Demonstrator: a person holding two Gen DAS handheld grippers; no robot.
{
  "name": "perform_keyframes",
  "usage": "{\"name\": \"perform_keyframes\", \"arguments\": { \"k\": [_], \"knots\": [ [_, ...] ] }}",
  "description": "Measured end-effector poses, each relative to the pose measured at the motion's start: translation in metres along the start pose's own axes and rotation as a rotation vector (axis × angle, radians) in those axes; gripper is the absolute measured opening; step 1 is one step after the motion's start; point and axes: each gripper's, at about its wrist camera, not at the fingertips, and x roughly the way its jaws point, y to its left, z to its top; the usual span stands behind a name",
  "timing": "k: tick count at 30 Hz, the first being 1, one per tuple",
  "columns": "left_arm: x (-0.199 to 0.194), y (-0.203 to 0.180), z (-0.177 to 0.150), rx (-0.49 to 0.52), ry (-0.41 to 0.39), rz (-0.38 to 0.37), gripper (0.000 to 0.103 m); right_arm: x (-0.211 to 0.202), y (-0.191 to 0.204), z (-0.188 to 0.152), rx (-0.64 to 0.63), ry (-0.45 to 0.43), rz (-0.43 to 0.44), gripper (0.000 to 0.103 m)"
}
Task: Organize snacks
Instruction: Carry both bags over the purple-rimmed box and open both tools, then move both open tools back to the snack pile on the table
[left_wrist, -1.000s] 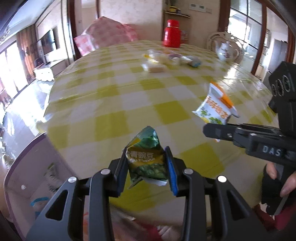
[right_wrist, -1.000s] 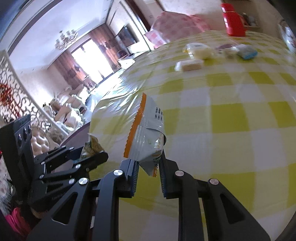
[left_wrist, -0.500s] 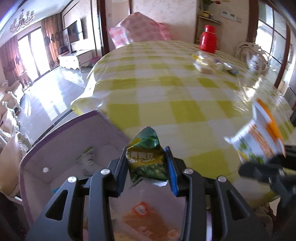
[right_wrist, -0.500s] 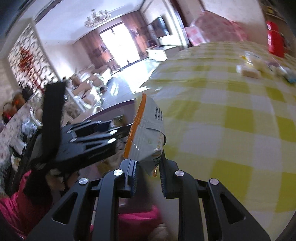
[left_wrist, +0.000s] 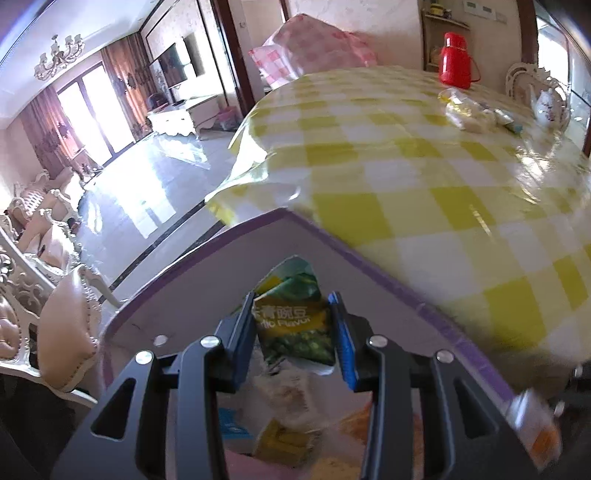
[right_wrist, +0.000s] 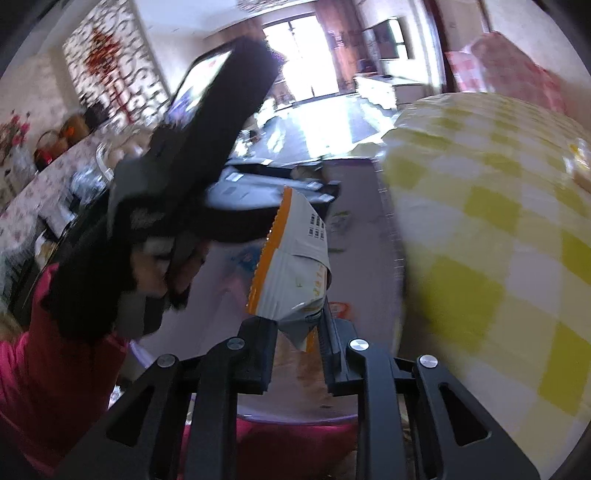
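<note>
My left gripper (left_wrist: 293, 332) is shut on a green pea snack packet (left_wrist: 293, 317) and holds it over a purple-rimmed white bin (left_wrist: 207, 295) beside the table. Several snack packets (left_wrist: 284, 435) lie inside the bin. My right gripper (right_wrist: 297, 339) is shut on a white and orange snack packet (right_wrist: 291, 266), also over the bin (right_wrist: 391, 236). That packet shows blurred at the lower right of the left wrist view (left_wrist: 535, 428). The left gripper's body (right_wrist: 192, 155) fills the left of the right wrist view.
The table with the yellow checked cloth (left_wrist: 424, 166) stands right of the bin. At its far end are more snacks (left_wrist: 469, 110), a red thermos (left_wrist: 456, 59) and a white teapot (left_wrist: 548, 107). A padded chair (left_wrist: 70, 325) stands left of the bin.
Both grippers have swung left off the table and now hold their packets over the bin. Both packets stay gripped.
</note>
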Motion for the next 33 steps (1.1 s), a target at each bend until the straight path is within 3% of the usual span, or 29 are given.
{"name": "perform_keyframes", "arguments": {
  "k": [3, 5, 7, 17, 26, 29, 33],
  "knots": [
    [-0.002, 0.01, 0.002, -0.04, -0.011, 0.053, 0.084, 0.002, 0.002, -0.001, -0.004, -0.005, 0.002, 0.046],
    [-0.005, 0.012, 0.002, -0.048, -0.021, 0.071, 0.085, -0.001, -0.005, 0.0, 0.031, -0.019, 0.011, 0.052],
    [-0.005, 0.01, 0.002, -0.047, -0.015, 0.072, 0.089, -0.007, -0.018, 0.001, 0.073, -0.038, 0.009, 0.053],
    [-0.001, -0.012, 0.0, -0.009, -0.006, 0.052, 0.089, -0.025, -0.055, 0.001, 0.179, -0.076, -0.004, 0.055],
    [-0.001, -0.037, 0.006, 0.028, 0.002, 0.024, 0.095, -0.056, -0.086, -0.008, 0.261, -0.13, -0.052, 0.067],
    [-0.001, -0.048, 0.017, 0.026, 0.019, -0.05, 0.095, -0.068, -0.103, -0.015, 0.303, -0.141, -0.074, 0.077],
    [0.0, -0.071, 0.048, -0.033, 0.037, -0.238, 0.099, -0.092, -0.132, -0.021, 0.356, -0.171, -0.139, 0.084]
  ]
}}
